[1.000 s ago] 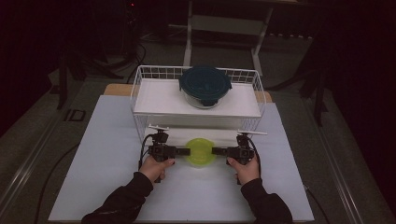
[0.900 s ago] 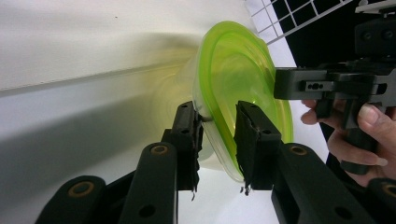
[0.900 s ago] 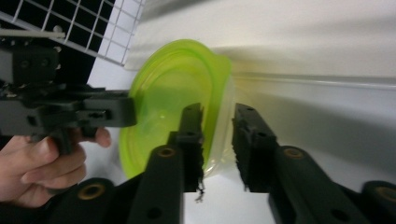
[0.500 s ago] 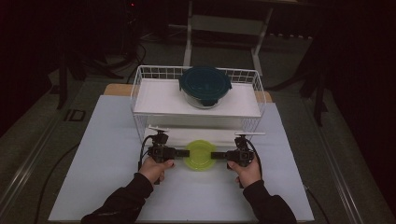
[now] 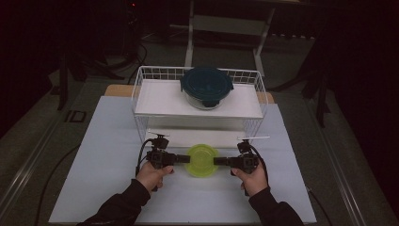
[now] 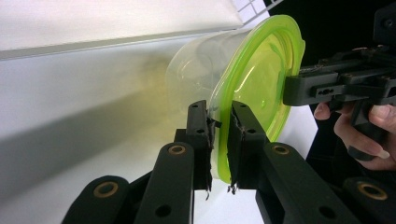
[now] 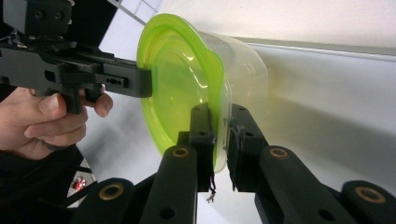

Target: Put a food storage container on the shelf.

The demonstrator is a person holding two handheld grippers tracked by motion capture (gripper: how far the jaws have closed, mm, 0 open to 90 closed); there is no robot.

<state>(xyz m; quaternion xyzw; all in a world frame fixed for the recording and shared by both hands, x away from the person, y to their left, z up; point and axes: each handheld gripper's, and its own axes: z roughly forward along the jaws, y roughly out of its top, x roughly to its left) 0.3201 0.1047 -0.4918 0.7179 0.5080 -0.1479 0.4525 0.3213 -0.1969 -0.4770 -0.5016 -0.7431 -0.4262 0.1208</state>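
At rim (image 6: 219, 140): both grippers clamped (green-lidded container (image 5: 201, 160)).

The left gripper (image 6: 219, 140) and right gripper (image 7: 219, 140) have just been closing, each now pinching the rim of the green-lidded container (image 5: 201, 160) between its jaws; both hands and the container have lifted slightly off the table (image 5: 103, 155)

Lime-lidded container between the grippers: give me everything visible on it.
The round clear plastic container with the lime-green lid has a translucent tub, seemingly empty, and a glossy lid with a raised lip, seated on top. It sits upright over the white table, just in front of the white wire basket. The left hand-held gripper and right hand-held gripper each clamp the lid's rim from opposite sides. Whether its base touches the table is unclear.
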